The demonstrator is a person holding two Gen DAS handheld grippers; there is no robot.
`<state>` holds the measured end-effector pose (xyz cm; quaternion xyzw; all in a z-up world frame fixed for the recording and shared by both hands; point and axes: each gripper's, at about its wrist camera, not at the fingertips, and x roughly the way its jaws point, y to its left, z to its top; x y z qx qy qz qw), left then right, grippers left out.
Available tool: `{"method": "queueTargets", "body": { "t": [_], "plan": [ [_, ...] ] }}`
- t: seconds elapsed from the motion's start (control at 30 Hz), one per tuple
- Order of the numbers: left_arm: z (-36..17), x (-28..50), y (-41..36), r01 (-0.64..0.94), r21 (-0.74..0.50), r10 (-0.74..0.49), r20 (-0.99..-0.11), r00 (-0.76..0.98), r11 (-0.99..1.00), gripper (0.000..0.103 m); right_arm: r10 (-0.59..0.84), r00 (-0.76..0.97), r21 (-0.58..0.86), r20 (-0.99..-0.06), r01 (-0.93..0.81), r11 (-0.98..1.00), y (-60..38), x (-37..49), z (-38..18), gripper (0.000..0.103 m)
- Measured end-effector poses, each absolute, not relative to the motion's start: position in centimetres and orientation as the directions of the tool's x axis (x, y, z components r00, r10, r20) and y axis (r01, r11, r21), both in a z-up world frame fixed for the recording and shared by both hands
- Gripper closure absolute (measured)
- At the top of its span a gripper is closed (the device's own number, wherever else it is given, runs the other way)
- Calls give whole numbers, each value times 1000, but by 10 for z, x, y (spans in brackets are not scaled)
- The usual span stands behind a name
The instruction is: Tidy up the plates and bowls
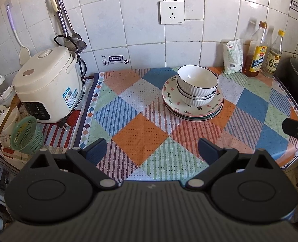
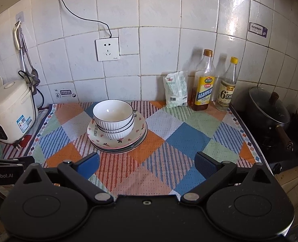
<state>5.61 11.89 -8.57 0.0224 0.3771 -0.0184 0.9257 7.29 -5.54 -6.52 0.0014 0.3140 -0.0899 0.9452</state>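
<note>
Several white ribbed bowls (image 1: 197,85) with dark rims sit nested on a stack of heart-patterned plates (image 1: 206,112) toward the back of the checked cloth. The right wrist view shows the same bowls (image 2: 113,119) on the same plates (image 2: 135,137). My left gripper (image 1: 152,151) is open and empty, hovering over the cloth well in front of the stack. My right gripper (image 2: 146,165) is also open with nothing between its blue pads, in front and to the right of the stack. A part of the right gripper (image 1: 297,131) shows at the left wrist view's right edge.
A white rice cooker (image 1: 46,86) stands at the left, a green basket (image 1: 27,135) and white colander in front of it. A salt bag (image 2: 175,89) and two bottles (image 2: 203,80) line the back wall. A lidded black pot (image 2: 269,109) sits on the stove at right.
</note>
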Motion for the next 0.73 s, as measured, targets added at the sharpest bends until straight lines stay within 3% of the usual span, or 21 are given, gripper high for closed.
{"method": "queueTargets", "body": {
  "t": [0.73],
  "plan": [
    [-90, 60, 116, 74, 33, -28, -716, 698, 997, 0, -169, 781, -40, -601, 182, 982, -63, 74, -69, 1]
  ]
}}
